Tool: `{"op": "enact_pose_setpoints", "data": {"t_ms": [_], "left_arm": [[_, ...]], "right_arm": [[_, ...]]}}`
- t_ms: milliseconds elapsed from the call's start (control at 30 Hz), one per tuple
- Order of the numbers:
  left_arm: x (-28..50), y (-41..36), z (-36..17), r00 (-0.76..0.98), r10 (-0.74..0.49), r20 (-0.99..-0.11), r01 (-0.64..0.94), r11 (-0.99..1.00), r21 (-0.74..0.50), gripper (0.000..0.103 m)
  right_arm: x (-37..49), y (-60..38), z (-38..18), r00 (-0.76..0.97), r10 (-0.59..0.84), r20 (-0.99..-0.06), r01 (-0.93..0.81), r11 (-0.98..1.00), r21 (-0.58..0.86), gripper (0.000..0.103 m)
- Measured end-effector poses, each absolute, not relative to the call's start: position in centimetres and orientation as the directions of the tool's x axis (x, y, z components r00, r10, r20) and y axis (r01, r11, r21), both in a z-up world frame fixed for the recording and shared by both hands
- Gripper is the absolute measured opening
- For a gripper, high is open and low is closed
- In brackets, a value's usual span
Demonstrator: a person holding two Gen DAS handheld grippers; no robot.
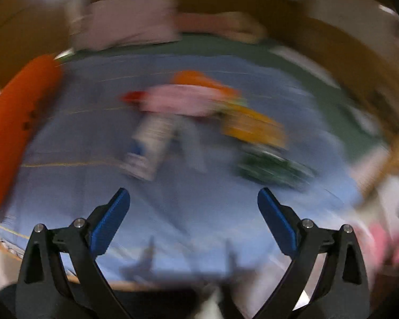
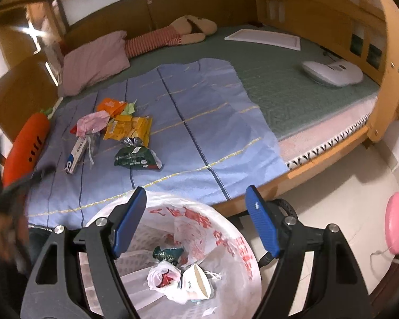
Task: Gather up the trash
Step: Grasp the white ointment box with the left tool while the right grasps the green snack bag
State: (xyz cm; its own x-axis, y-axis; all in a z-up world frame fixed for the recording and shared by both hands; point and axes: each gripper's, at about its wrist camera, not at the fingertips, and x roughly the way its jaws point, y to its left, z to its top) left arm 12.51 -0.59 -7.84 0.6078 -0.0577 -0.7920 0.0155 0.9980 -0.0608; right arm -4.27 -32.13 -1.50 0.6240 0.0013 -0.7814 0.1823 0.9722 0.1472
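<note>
Trash (image 2: 125, 138) piled on blue sheet (image 2: 199, 122) near carrot pillow (image 2: 26, 146). Right gripper (image 2: 196, 220) spread wide, empty, above bin (image 2: 242, 255). Left gripper (image 1: 194, 212) spread wide, empty, facing pile; view blurred.

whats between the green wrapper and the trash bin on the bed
Only bare blue blanket lies between the green wrapper and the trash bin. The right wrist view shows that clearly; the left one is blurred.

The right gripper (image 2: 196, 199) hangs spread wide over the bag-lined trash bin (image 2: 236, 228), empty. Wrappers (image 2: 127, 127) lie clustered on the blue blanket (image 2: 199, 122).
</note>
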Motion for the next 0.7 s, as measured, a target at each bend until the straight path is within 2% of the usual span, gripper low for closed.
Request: {"op": "enact_pose_setpoints", "data": {"t_ms": [100,200,300,433,533,600,667,700], "left_arm": [[18.9,2.1,-11.3,0.541,0.049,-0.839,-0.086,0.996,0.003,0.096],[22.3,2.5,-14.3,0.468,0.060,-0.881,-0.074,0.997,0.029,0.096],[23.5,2.2,-16.3,0.453,0.122,-0.883,-0.083,0.992,0.094,0.096],[24.0,2.3,-16.7,0.443,0.078,-0.893,-0.046,0.997,0.065,0.096],[24.0,2.5,-16.6,0.452,0.037,-0.891,-0.027,0.999,0.027,0.096],[24.0,2.7,-16.8,0.447,0.027,-0.894,-0.025,1.000,0.018,0.096],[24.3,3.1,-17.0,0.444,0.027,-0.896,-0.024,1.000,0.019,0.096],[24.5,3.4,-17.0,0.444,0.027,-0.895,-0.024,1.000,0.019,0.096]], "right_arm": [[-1.7,-30.7,-1.7,0.593,0.016,-0.805,0.129,0.985,0.115,0.075],[1.9,-28.0,-2.5,0.544,0.007,-0.839,0.029,0.999,0.027,0.076],[5.7,-24.3,-3.9,0.522,-0.013,-0.853,-0.108,0.991,-0.082,0.078],[11.4,-19.4,-7.6,0.447,0.022,-0.894,-0.308,0.942,-0.131,0.078],[14.7,-17.2,-10.3,0.420,-0.010,-0.907,-0.391,0.900,-0.191,0.078],[16.8,-16.0,-12.4,0.371,-0.066,-0.926,-0.432,0.870,-0.236,0.071],[18.1,-15.6,-13.9,0.324,-0.111,-0.939,-0.436,0.864,-0.252,0.042],[18.6,-15.7,-14.3,0.295,-0.104,-0.950,-0.437,0.869,-0.231,0.035]]}}
